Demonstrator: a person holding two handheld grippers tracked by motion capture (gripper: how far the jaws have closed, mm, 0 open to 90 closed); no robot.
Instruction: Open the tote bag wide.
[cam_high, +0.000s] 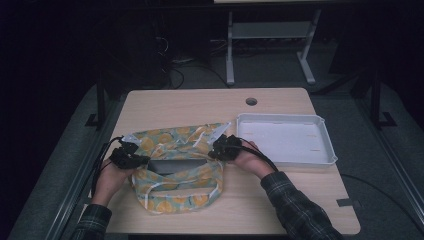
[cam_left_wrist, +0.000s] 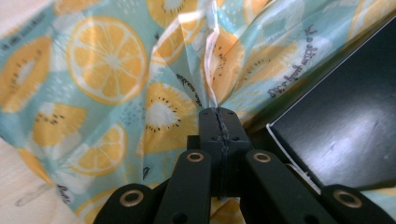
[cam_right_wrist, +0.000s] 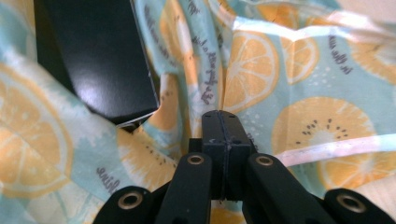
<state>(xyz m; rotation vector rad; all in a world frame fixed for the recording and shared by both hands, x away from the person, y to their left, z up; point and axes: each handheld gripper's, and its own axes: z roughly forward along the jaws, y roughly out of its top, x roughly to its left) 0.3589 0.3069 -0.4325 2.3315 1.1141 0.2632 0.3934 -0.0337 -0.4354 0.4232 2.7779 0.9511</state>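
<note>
Box lies between your two grippers, long axis running hand to hand.
Left gripper (cam_high: 134, 155) and right gripper (cam_high: 218, 148) each pinch the fruit-print bag (cam_high: 181, 186) at opposite ends of the dark box (cam_high: 175, 165); neither is nearer.

A bag (cam_high: 175, 167) is spread on the near middle of the table (cam_high: 200, 102), with a box (cam_high: 172, 165) lodged in its mouth. To its right, a tray (cam_high: 285, 137) is set near the right edge. The left gripper (cam_high: 142, 159) is placed at the bag's left edge and the right gripper (cam_high: 214, 150) at its right edge.
</note>
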